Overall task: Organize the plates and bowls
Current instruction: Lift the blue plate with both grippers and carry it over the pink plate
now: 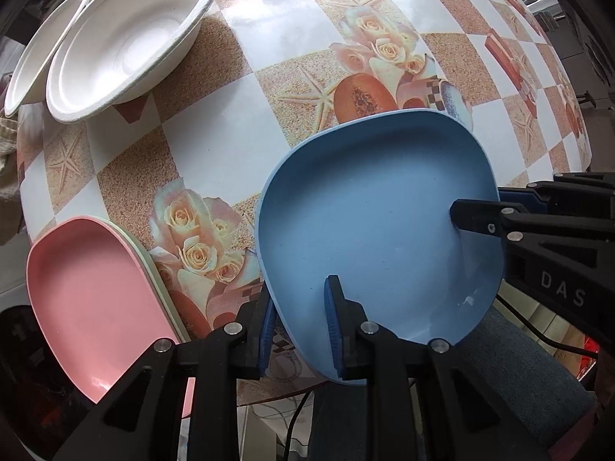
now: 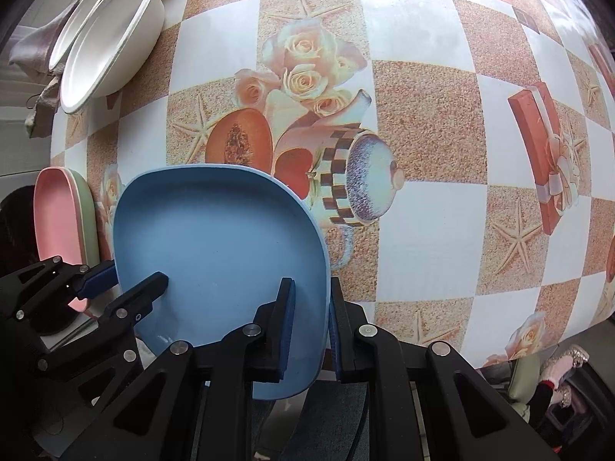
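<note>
Right gripper (image 1: 476,215) marked "DAS", clamps blue plate (image 1: 369,223).

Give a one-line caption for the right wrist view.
Both grippers pinch the blue plate by its rim over the table's near edge.

Pale blue all over on the square plate (image 1: 369,223), plain and unpatterned. Salmon pink on the top plate (image 1: 92,299) of the near-left stack, with a pale green plate's rim (image 2: 86,215) showing beneath. Matte white on the stacked bowls (image 1: 127,46) far left. Checked white and sandy tan across the surface (image 2: 423,115), printed with cream roses, starfish, a cut orange papaya and red gift boxes. Black on both grippers, with dark blue pads (image 2: 287,326).
</note>
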